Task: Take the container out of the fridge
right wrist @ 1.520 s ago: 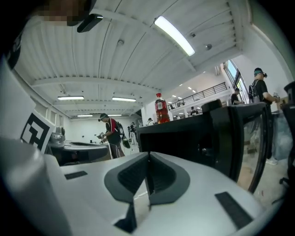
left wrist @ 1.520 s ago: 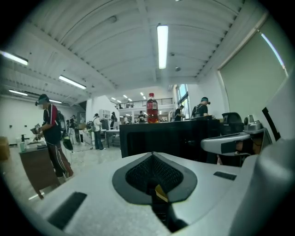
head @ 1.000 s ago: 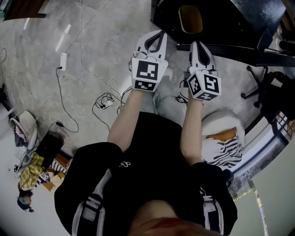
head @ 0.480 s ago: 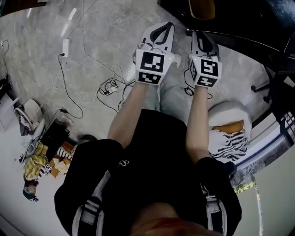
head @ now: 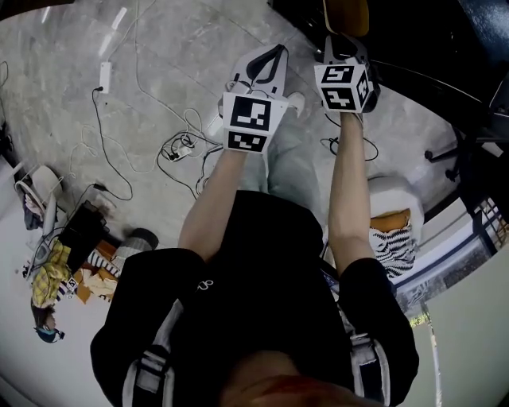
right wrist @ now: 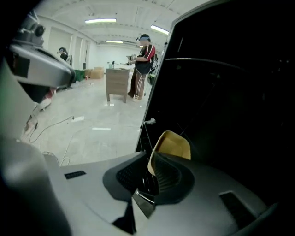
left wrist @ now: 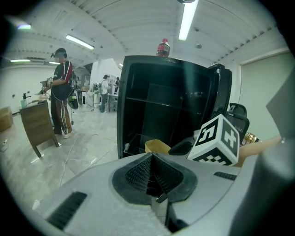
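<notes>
A black fridge (left wrist: 138,99) stands open on the floor, dark inside, and shows at the top of the head view (head: 413,32). A yellow container (right wrist: 174,144) sits low inside it, also seen as a yellow container (head: 347,13) just past my right gripper (head: 339,41) and as a yellow container (left wrist: 156,146) from the left. My right gripper (right wrist: 150,156) is shut and empty, its tips a short way in front of the container. My left gripper (head: 269,62) hangs further back, outside the fridge; this left gripper (left wrist: 151,155) is shut on nothing.
White cables and a power strip (head: 104,76) trail over the grey floor on the left. A pile of clutter (head: 56,274) lies lower left. A white stool with striped cloth (head: 391,226) and an office chair (head: 469,151) stand to the right. A red bottle (left wrist: 163,47) tops the fridge. People stand far off.
My right gripper has moved forward towards the fridge opening and the yellow container. The left gripper has shifted slightly left and stayed back. Both stay shut.
</notes>
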### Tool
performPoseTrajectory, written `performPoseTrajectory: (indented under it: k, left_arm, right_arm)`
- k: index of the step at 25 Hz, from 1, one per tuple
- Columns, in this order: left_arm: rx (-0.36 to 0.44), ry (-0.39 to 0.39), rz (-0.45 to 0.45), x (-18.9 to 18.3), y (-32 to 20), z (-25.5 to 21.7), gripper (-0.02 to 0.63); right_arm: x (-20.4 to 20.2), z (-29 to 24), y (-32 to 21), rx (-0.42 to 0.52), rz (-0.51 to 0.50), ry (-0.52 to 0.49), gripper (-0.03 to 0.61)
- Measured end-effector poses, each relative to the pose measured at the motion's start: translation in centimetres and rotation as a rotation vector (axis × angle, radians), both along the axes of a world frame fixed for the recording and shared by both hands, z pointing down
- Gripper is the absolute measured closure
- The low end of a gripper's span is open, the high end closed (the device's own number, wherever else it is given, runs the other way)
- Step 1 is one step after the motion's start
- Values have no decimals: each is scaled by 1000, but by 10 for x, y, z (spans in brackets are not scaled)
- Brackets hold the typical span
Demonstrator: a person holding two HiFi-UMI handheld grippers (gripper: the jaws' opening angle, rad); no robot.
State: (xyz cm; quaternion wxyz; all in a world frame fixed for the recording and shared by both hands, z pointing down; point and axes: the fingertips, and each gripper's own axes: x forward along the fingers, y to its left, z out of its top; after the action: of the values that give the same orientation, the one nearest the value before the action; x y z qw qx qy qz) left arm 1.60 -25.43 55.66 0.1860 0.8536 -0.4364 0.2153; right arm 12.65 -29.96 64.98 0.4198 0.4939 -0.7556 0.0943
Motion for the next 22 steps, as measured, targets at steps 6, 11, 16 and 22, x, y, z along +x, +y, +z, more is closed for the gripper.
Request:
performPoseTrajectory:
  k: [6, 11, 16, 22]
  left_arm:
    - [-20, -3, -37, -16, -4, 6, 604]
    - [-24, -13, -81, -38, -14, 11, 604]
    - [-33, -15, -117, -54, -20, 12, 604]
    - [-37, -9, -124, -54, -19, 11, 604]
  right_arm:
    - [7, 48, -11, -115, 5, 142, 560]
    - [8, 68, -17, -154, -21, 218, 560]
    - [8, 81, -22, -186, -70, 274, 560]
    - [2, 66, -18, -165, -25, 161, 561]
